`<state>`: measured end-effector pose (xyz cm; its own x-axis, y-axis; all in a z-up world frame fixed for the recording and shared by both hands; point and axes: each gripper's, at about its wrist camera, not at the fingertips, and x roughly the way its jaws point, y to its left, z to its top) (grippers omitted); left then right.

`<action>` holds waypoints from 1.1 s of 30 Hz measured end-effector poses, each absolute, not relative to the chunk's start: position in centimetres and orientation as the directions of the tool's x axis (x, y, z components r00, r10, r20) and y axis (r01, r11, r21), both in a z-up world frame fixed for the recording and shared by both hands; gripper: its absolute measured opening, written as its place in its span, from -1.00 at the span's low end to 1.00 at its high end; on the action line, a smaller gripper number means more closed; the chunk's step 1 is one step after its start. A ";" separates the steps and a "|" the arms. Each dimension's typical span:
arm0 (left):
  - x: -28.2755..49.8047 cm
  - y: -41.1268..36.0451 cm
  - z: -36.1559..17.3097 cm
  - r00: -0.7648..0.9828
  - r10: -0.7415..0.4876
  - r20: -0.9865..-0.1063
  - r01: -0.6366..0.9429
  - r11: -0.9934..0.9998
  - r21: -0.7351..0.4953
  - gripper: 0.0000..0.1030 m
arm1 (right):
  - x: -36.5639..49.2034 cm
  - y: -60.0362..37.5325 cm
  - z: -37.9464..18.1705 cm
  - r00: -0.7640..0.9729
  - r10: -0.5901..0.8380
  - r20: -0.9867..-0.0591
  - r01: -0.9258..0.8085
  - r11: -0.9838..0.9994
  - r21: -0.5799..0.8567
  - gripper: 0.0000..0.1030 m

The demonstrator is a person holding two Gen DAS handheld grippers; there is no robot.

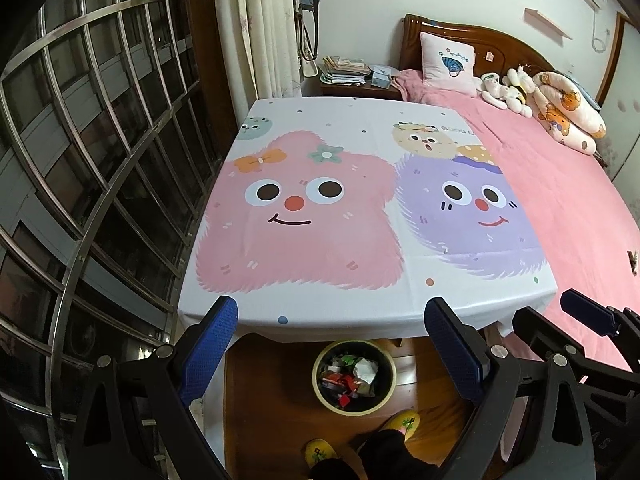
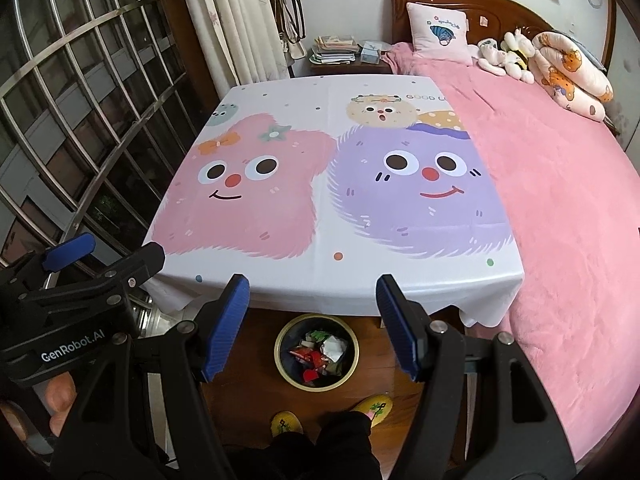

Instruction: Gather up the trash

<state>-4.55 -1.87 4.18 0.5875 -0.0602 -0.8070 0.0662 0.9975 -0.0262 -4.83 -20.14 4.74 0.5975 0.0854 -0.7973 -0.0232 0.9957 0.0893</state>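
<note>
Crumpled wrappers [image 1: 352, 376]: sat piled in the bin [image 1: 320, 390] on the wood floor, just off the table's [image 1: 320, 312] near edge
Left gripper [image 1: 332, 344]: wide open, held nothing
Right gripper [image 2: 312, 324]: same, spread and empty
Slippers [image 2: 376, 408]: right by the bin

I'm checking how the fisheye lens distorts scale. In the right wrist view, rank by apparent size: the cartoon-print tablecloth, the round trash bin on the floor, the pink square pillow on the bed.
1. Cartoon-print tablecloth, by far the largest.
2. Round trash bin holding wrappers.
3. Pink square pillow.

The bin and pillow look close in size, and the pillow is much farther away, so their order is unsure.
</note>
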 end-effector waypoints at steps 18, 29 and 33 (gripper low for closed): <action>-1.8 -2.1 3.7 0.585 -0.039 -0.810 0.047 0.999 -0.014 0.85 | -2.3 -20.4 4.0 0.596 0.079 -0.799 -0.031 0.997 0.075 0.23; -0.7 -2.8 2.9 0.572 -0.029 -0.820 0.044 0.999 -0.004 0.85 | -1.5 -21.0 3.0 0.581 0.071 -0.811 -0.017 0.997 0.075 0.23; -0.8 -2.8 2.8 0.571 -0.027 -0.821 0.044 0.999 -0.001 0.85 | -1.4 -20.9 2.7 0.577 0.072 -0.814 -0.017 0.997 0.077 0.23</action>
<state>-0.76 -2.85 2.78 0.5709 -0.0266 -0.8206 0.0445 0.9990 -0.0014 -1.35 -20.92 2.69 0.5770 0.0724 -0.8135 -0.0167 0.9969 0.0768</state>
